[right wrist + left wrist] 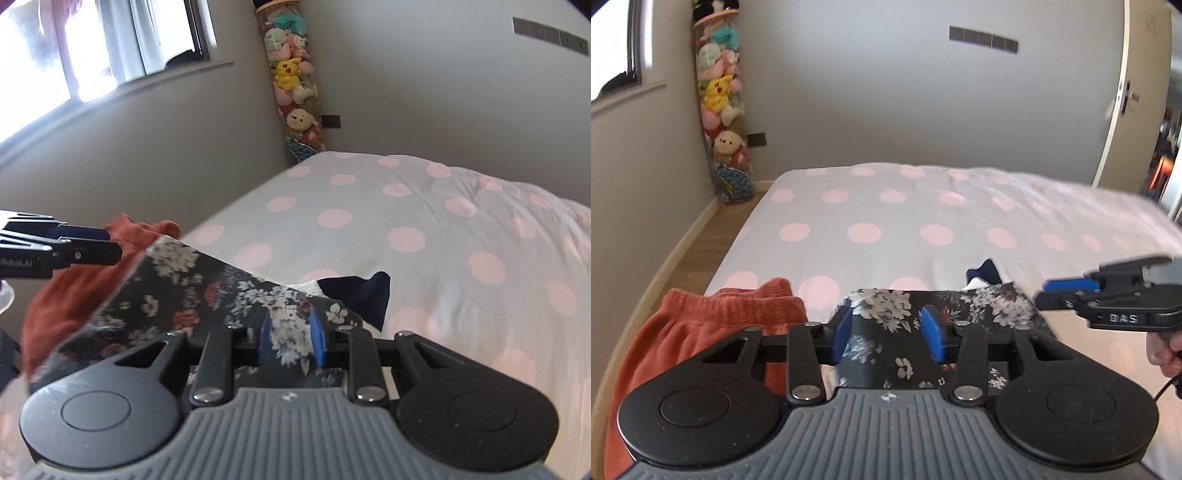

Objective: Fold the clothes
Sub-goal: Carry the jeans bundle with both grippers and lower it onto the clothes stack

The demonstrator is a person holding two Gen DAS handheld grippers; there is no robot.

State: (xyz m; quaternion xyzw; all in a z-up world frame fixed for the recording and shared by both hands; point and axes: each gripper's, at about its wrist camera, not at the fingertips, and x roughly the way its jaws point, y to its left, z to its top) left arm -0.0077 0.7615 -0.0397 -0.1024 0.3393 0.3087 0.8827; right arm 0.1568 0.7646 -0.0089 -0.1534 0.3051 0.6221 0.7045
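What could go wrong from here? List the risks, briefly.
1. Neither the left gripper nor the right gripper clearly pinches the floral garment; a lift now may come up empty or undo the fold.
2. The orange garment lies right beside it and could get snagged.
3. A navy and white item peeks out behind it and may get dragged along.

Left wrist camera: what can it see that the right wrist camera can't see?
Only the left wrist view: the door, the right gripper from the side, and the hand holding it.
Only the right wrist view: the left gripper from the side.
Both: the spotty bed, the floral cloth, the orange garment, the toy tube in the corner and the window.
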